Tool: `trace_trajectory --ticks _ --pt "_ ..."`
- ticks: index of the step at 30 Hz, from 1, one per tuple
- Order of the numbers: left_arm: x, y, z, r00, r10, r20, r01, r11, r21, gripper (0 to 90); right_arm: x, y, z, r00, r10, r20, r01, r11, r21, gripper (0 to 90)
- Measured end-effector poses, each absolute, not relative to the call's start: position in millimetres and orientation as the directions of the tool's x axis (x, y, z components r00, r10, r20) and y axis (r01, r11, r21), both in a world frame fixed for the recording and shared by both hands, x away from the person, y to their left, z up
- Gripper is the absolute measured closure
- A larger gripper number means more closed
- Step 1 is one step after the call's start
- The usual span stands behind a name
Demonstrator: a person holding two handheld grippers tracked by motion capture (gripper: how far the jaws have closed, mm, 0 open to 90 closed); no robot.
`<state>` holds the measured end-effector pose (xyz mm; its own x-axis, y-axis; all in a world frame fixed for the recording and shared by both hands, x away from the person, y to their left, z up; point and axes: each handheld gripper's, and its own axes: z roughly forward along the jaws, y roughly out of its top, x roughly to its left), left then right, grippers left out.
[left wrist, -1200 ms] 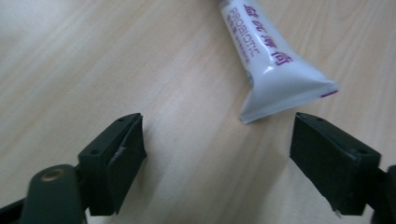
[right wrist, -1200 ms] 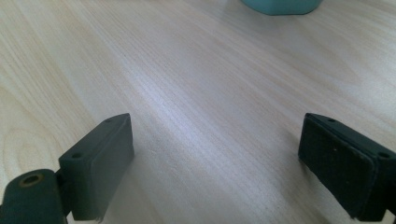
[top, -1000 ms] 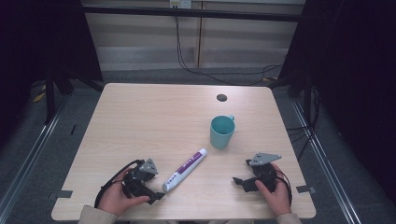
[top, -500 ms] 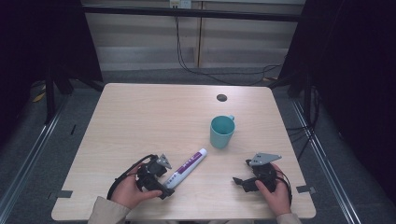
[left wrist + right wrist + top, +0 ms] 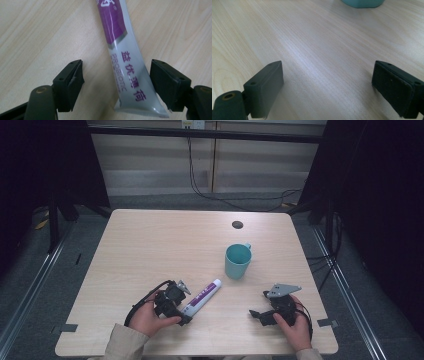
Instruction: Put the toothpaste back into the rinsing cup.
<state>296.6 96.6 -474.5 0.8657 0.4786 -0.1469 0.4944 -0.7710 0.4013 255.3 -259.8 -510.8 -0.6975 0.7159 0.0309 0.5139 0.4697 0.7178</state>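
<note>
left hand-held gripper (image 5: 116,82): jaws spread either side of the toothpaste tube's (image 5: 125,62) crimped end, not clamping | tube: flat on the tabletop (image 5: 150,250), near front edge, cap toward the teal mug (image 5: 237,262) | right hand-held gripper (image 5: 327,87): released, jaws apart over bare wood

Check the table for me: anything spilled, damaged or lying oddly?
Nothing stands out. The toothpaste tube lies flat and intact on the table, its crimped end between the left gripper's open jaws. The teal mug stands upright, no spill around it.
</note>
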Motion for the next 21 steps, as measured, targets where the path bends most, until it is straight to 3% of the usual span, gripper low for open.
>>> trace_trajectory --ticks 4,12,21 --pt "298 90 -473 0.871 0.474 -0.128 0.484 -0.787 0.383 31.0 255 -260 -511 -0.697 0.716 0.031 0.513 0.469 0.718 9.5" --pt "295 83 -471 0.884 0.461 -0.076 0.453 -0.806 0.382 56.9 255 -260 -511 -0.697 0.716 0.031 0.514 0.469 0.718 9.6" --pt "290 81 -468 0.899 0.435 -0.039 0.415 -0.823 0.388 73.3 255 -260 -511 -0.698 0.715 0.03 0.512 0.47 0.719 9.5"
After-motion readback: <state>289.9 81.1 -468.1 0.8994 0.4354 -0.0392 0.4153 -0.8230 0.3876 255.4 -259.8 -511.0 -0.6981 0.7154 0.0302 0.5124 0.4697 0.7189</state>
